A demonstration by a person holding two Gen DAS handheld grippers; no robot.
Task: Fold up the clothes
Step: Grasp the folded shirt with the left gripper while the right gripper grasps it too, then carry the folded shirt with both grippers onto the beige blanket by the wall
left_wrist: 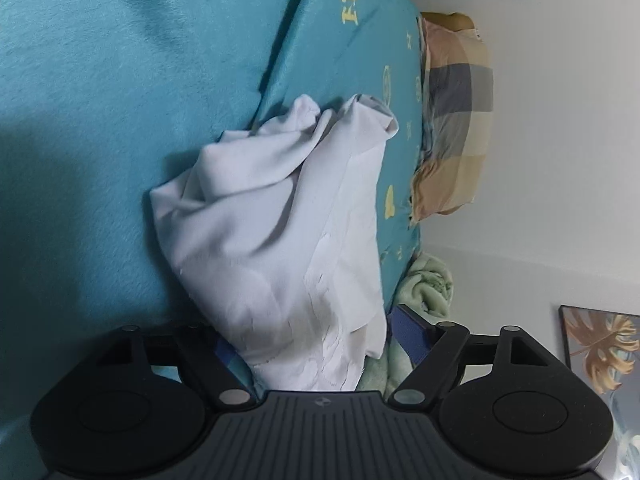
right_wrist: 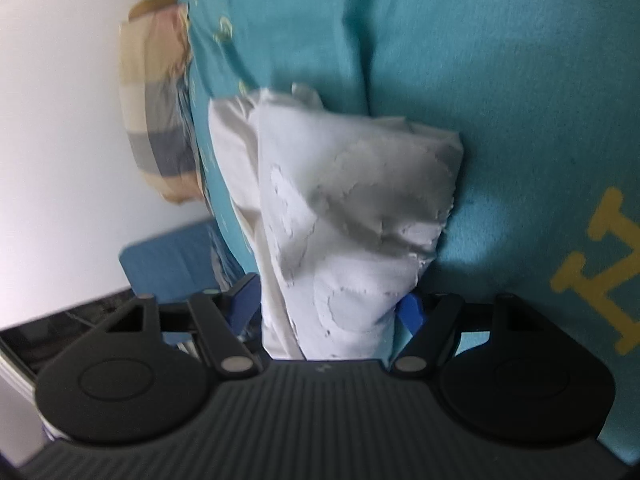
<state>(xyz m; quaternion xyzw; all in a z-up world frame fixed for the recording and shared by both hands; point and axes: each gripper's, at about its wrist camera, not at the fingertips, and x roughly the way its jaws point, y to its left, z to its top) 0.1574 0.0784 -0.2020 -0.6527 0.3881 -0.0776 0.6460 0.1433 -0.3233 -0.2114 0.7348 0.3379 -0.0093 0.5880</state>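
A bunched white garment (left_wrist: 272, 216) lies on the teal bed cover (left_wrist: 100, 100) and runs back into my left gripper (left_wrist: 312, 332), whose blue pads (left_wrist: 408, 332) close on its near end. The right wrist view shows the same white garment (right_wrist: 352, 200), creased and with a cracked print, filling the gap of my right gripper (right_wrist: 328, 304). Its blue pads (right_wrist: 410, 312) press on the cloth from both sides. Both views are rolled sideways, so the bed (right_wrist: 500, 80) stands like a wall. The gripped ends of the cloth are hidden behind the gripper bodies.
A checked pillow (left_wrist: 456, 120) lies at the bed's head against a white wall (left_wrist: 560, 160). A pale green blanket (left_wrist: 424, 284) is bunched near it. A framed leaf picture (left_wrist: 600, 344) leans at the right. A blue seat-like thing (right_wrist: 168, 264) stands beside the bed.
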